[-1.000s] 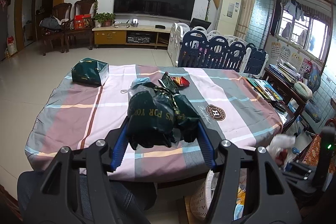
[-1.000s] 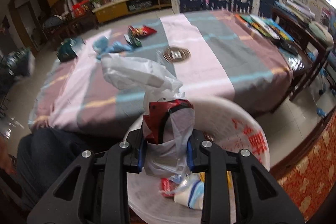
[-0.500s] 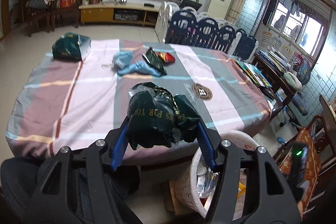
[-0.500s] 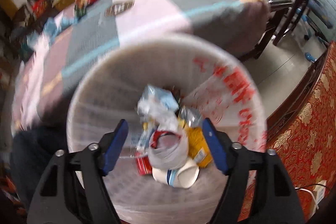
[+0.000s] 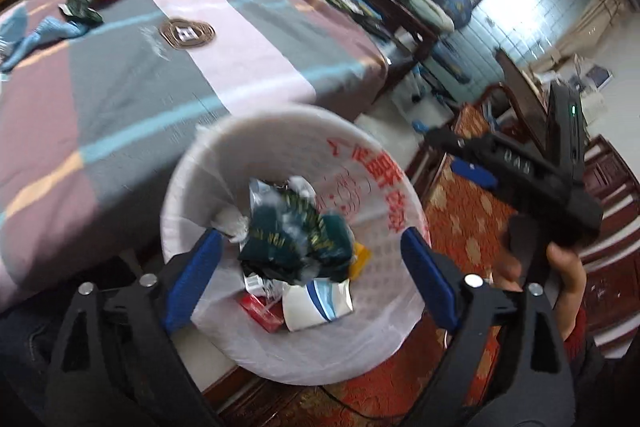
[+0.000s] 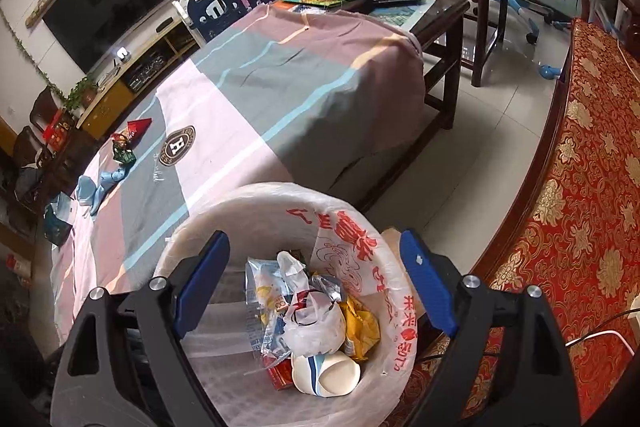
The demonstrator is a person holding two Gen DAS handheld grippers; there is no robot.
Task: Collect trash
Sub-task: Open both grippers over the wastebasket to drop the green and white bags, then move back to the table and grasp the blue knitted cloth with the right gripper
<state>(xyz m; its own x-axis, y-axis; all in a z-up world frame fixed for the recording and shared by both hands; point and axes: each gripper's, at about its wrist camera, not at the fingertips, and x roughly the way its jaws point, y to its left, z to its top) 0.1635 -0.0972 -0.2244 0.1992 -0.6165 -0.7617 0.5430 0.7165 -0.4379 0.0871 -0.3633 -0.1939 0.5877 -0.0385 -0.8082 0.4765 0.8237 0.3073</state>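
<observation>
1. Trash on the striped tablecloth [image 6: 240, 115] sits far over to the left: a blue rag [image 6: 94, 187], a green wrapper [image 6: 122, 153] and a red wrapper [image 6: 138, 126], all lying well apart from both claws.

2. Nearer in, the left gripper [image 5: 308, 259] hangs over the white bin [image 5: 280, 155] with its jaws opening wide; its blue pads [image 5: 192, 279] press on nothing.

3. Between those spread fingers, and clear of both, a crumpled dark green bag [image 5: 296, 243] with gold lettering lies at the mouth of the bin, on top of the pile, nearer the left pad than the right. It looks blurred.

4. Under and beside that bag in the bin: a white paper cup [image 5: 316, 303] with a blue stripe, a red packet [image 5: 260, 311] and a bit of yellow wrapper [image 5: 360, 257].

5. The bin stands on the floor just beside the table's near edge, lined with a white plastic bag printed in red characters.

6. Further right, the right gripper [image 6: 316, 287] also points down into the bin [image 6: 248, 203], jaws opening and gripping nothing.

7. Below its spread pads a knotted white bag with red inside [image 6: 316, 323] rests on the heap, touching neither pad, beside a yellow wrapper [image 6: 362, 327] and above the cup [image 6: 324, 373].

8. At the far right of the left camera's view, a hand [image 5: 560, 279] grips the handle of the right gripper [image 5: 472, 173], beside a red and gold patterned cushion [image 5: 460, 211].
</observation>
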